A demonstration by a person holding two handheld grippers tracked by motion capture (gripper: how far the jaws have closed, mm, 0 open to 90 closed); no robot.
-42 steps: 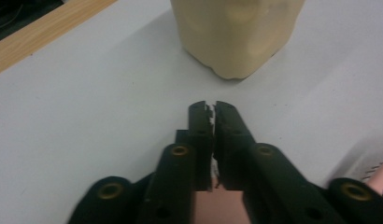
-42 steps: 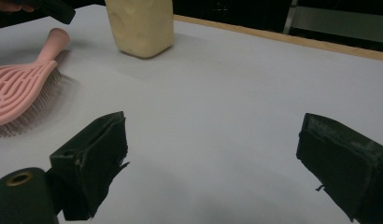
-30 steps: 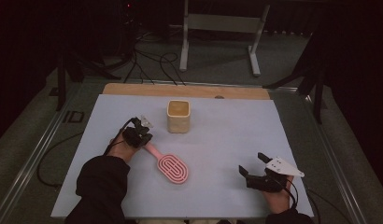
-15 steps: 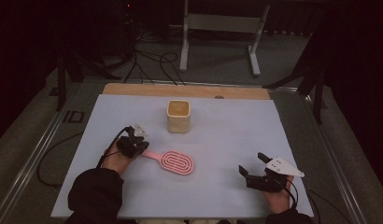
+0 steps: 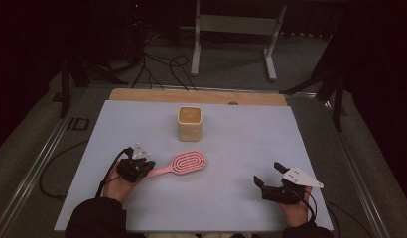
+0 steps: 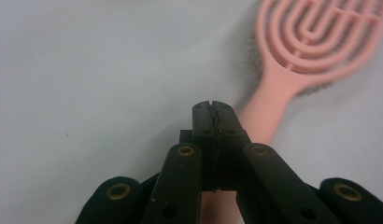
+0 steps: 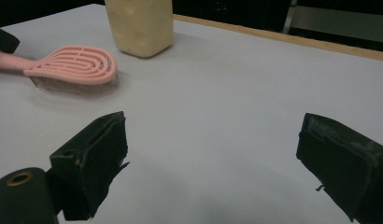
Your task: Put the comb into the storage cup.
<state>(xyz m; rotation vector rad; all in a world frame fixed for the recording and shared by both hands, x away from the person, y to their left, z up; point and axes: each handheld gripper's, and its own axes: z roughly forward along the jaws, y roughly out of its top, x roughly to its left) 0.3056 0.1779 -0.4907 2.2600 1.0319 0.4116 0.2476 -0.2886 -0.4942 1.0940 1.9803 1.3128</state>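
Brush [image 5: 184, 163] dragged nearer, swung level | left gripper [image 5: 142, 171] clenched on handle | right gripper [image 5: 268, 174] released

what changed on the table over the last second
The left gripper, shut beside the handle of the pink plastic hairbrush, slid toward the table's near left. The brush went with it and swung round, so its head now lies farther from the person. The open right gripper and the cream square cup stayed put.

Left gripper [image 5: 148, 170] jaws seemingly clamped together; right gripper [image 5: 270, 174] jaws spread wide.
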